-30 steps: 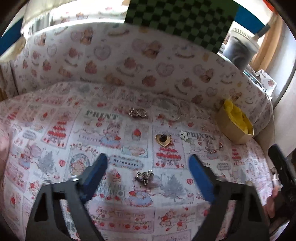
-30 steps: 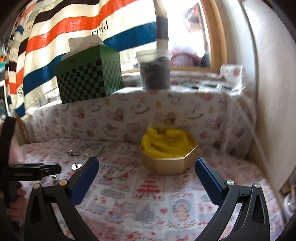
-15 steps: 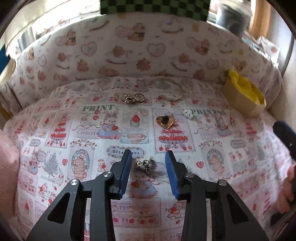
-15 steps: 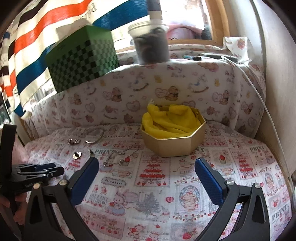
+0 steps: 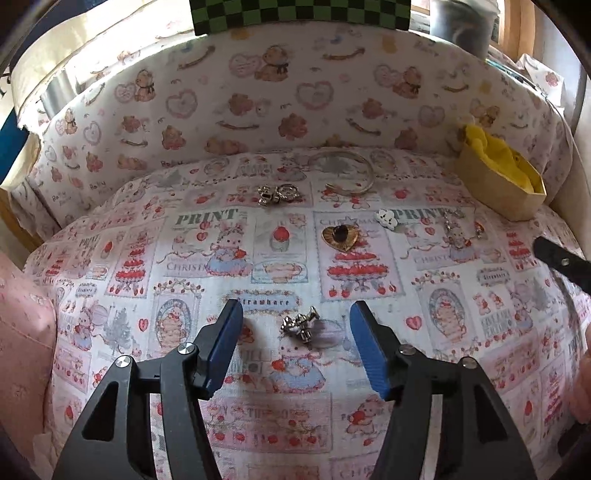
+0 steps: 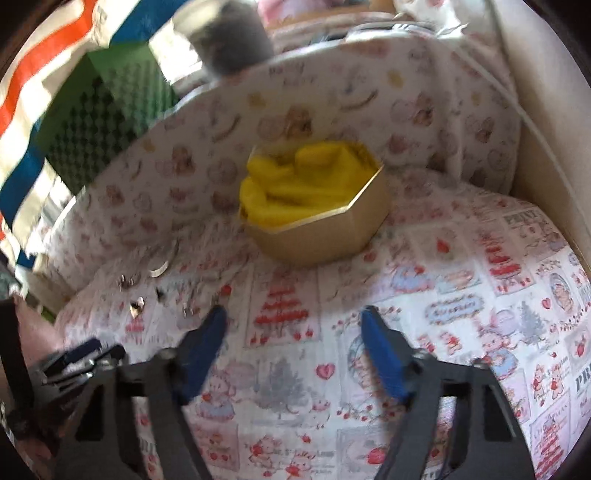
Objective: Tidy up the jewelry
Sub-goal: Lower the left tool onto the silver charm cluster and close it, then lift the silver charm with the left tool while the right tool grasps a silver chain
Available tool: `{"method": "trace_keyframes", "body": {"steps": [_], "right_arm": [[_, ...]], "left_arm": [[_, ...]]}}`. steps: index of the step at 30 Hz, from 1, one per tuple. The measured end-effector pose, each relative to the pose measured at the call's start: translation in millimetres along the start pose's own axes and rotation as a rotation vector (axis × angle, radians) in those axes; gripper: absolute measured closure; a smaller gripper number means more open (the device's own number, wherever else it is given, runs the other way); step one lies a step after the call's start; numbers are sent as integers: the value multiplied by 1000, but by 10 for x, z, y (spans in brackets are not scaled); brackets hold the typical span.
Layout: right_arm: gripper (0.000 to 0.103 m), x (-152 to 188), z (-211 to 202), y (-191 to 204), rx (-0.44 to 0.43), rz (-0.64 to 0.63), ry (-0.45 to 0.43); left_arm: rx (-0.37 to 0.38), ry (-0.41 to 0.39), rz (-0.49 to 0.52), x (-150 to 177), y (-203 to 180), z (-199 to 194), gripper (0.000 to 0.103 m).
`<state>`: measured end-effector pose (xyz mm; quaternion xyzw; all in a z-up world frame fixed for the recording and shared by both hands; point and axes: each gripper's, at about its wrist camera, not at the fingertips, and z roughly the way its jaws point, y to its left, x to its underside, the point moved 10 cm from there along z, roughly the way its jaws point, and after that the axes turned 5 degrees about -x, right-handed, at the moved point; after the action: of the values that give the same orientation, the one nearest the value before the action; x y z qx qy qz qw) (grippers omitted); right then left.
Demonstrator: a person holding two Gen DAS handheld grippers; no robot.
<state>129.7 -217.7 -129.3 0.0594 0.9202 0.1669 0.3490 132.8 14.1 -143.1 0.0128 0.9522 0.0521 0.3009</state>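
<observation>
My left gripper (image 5: 296,325) is open, its blue pads either side of a small silver charm (image 5: 300,325) that lies on the printed cloth. Farther back lie a gold heart brooch (image 5: 340,237), a white flower piece (image 5: 386,218), a silver chain (image 5: 458,229), a silver ring cluster (image 5: 279,193) and a silver bangle (image 5: 343,173). A gold octagonal box (image 5: 498,192) lined with yellow cloth stands at the back right. In the blurred right wrist view my right gripper (image 6: 293,326) is open and empty, in front of the box (image 6: 325,229).
A padded wall in bear-print cloth (image 5: 295,96) rings the surface. A green checkered box (image 5: 295,14) and a grey container (image 6: 229,40) stand on the ledge behind it. The right gripper's edge (image 5: 561,262) shows at the right of the left wrist view.
My left gripper has opened wider again around the silver charm, which still lies on the cloth. My right gripper has tilted down and moved closer to the box; its view is blurred.
</observation>
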Motion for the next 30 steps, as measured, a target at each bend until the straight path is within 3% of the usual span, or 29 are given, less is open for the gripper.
{"method": "trace_keyframes", "body": {"steps": [2,3,4,6,8,12,17,19,21,23,25,27,30], "right_arm": [[46,20,-8,46,9,-40,-4],[50,25,-13,81,9,-64,-7],[54,27,-5,129,11,-96,-9],[74,60,11,238,30,-183,-1],[78,80,11,330,29,-240,5],[78,73,-30,475,6,-310,13],[78,18,134,672,7,-326,126],[73,11,202,663,48,-303,175],[54,2,325,654,53,-232,224],[53,-19,456,651,82,-195,265],[53,-40,570,698,114,-196,281],[42,-55,665,722,156,-190,294],[37,-44,786,831,141,-187,328]], "left_arm": [[25,13,-14,7,-1,-23,60],[28,15,-17,10,3,-36,78],[31,21,-14,22,-3,-44,84],[47,19,-16,22,-14,-57,84],[49,6,-24,-10,0,-68,84],[8,-117,-75,-203,217,-224,84],[1,-227,-137,-401,483,-331,84],[4,-237,-151,-427,531,-317,84],[-20,-256,-150,-447,567,-316,84],[-70,-273,-143,-468,605,-298,84],[-63,-256,-155,-461,626,-260,84],[-63,-244,-164,-450,649,-237,84],[-63,-241,-175,-438,674,-220,84]]}}
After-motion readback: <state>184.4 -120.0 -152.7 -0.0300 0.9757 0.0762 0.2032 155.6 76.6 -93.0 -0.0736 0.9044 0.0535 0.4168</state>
